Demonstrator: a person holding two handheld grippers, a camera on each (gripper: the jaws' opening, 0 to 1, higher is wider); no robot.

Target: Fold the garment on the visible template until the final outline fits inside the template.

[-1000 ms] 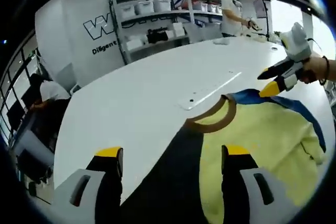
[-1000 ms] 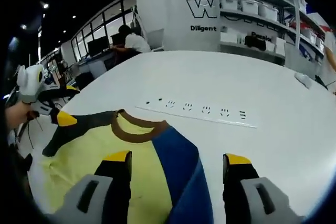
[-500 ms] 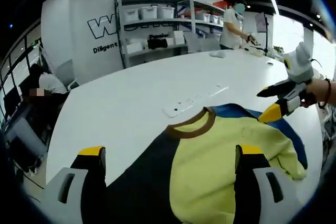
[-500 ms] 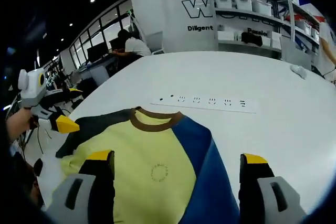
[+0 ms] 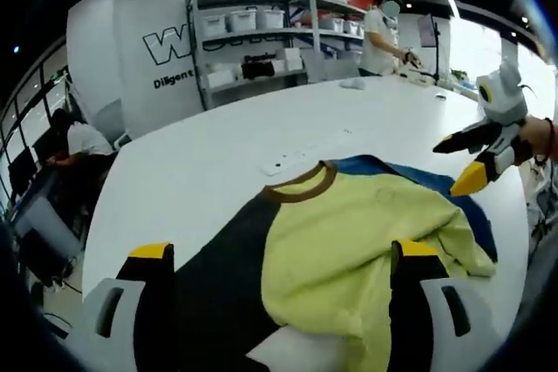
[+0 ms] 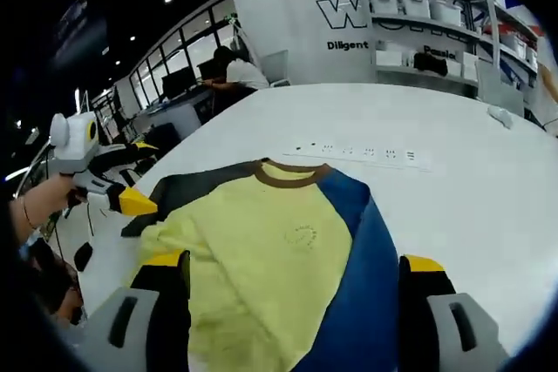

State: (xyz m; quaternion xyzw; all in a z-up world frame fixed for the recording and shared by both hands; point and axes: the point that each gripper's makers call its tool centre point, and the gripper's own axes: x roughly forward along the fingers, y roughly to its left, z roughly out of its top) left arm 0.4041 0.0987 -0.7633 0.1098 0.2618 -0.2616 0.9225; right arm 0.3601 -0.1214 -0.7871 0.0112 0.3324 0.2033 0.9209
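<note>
In the left gripper view, the left hand-held gripper (image 5: 279, 259) is hovering with its two yellow-tipped jaws spread wide and gripping nothing, low over the near edge of a pale yellow sweatshirt with a brown collar, one dark sleeve and one blue sleeve (image 5: 349, 233). The sweatshirt is lying rumpled on the broad white counter (image 5: 200, 172), collar pointing toward the far side, dark sleeve on the left, blue sleeve on the right. A white power strip (image 5: 301, 152) is lying on the counter just beyond the collar. At the right, the right hand-held gripper (image 5: 464, 163) is hanging above the blue sleeve, jaws parted and holding nothing. In the right gripper view, the right hand-held gripper (image 6: 292, 267) is showing both jaws wide apart and empty over the sweatshirt (image 6: 261, 250), with the power strip (image 6: 362, 152) beyond the collar. The left hand-held gripper (image 6: 126, 189) is reaching in from the left beside the dark sleeve, held by a hand (image 6: 39, 202).
</note>
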